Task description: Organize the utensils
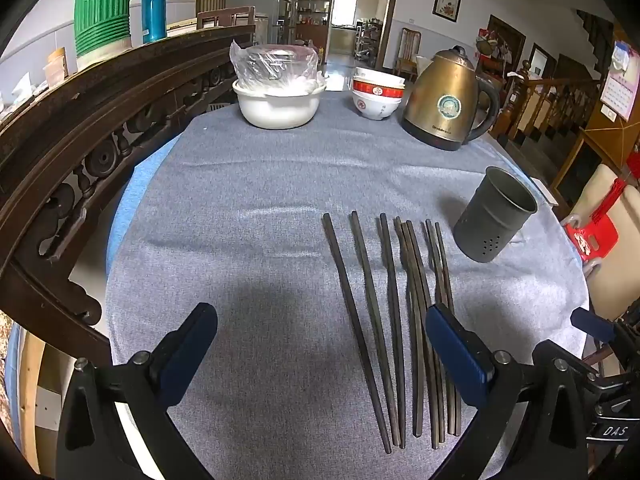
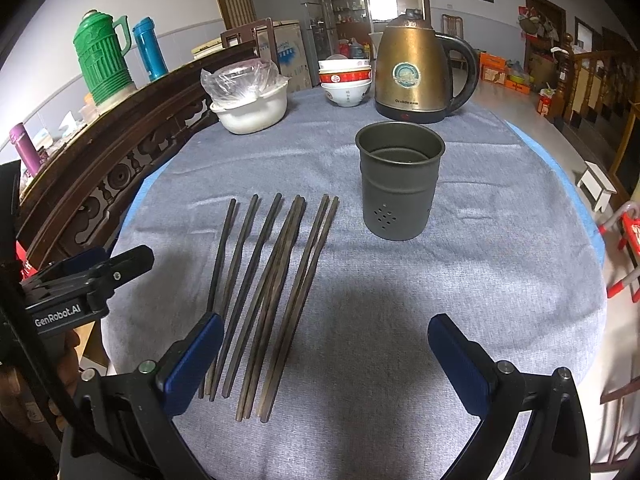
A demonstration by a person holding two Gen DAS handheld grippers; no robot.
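Behind chopsticks: holder, kettle, bowls | both tongs wide, empty

Grey-clothed table: chopsticks, holder, kettle, bowls, white pot.

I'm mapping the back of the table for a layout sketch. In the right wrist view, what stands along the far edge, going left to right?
White pot covered with plastic film → stack of bowls → brass-coloured electric kettle.

Dark chopsticks lying side by side on grey cloth, grey perforated holder upright just beside — empty.
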